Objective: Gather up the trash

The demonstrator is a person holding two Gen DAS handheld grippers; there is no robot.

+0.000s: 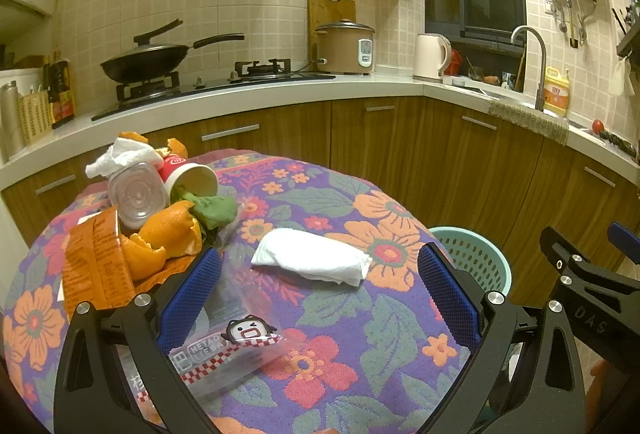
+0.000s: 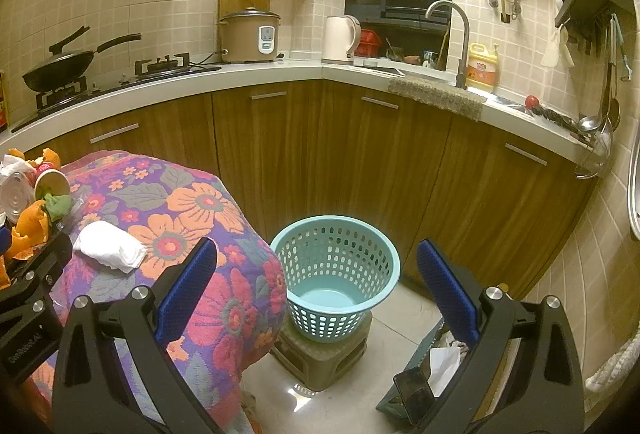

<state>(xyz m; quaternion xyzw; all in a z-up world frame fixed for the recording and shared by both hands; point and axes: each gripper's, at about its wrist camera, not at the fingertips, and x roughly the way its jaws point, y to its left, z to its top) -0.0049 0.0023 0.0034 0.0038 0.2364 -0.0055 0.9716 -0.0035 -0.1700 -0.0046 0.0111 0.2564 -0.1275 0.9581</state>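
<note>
One crumpled white tissue [image 1: 312,258] lay just ahead of my left gripper [image 1: 319,276], whose fingers were spread wide above a clear wrapper [image 1: 224,338], perhaps touching it. My right gripper [image 2: 316,274] hung spread before the teal basket [image 2: 336,270].

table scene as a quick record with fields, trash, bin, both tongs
surface: table under floral cloth
trash pile: orange peel, tipped paper cup, green leaf, plastic container, orange wrapper
loose trash: white tissue, clear snack bag
bin: teal basket, no trash visible inside, on a stool
left tongs: open, holding nothing
right tongs: open, holding nothing
</note>
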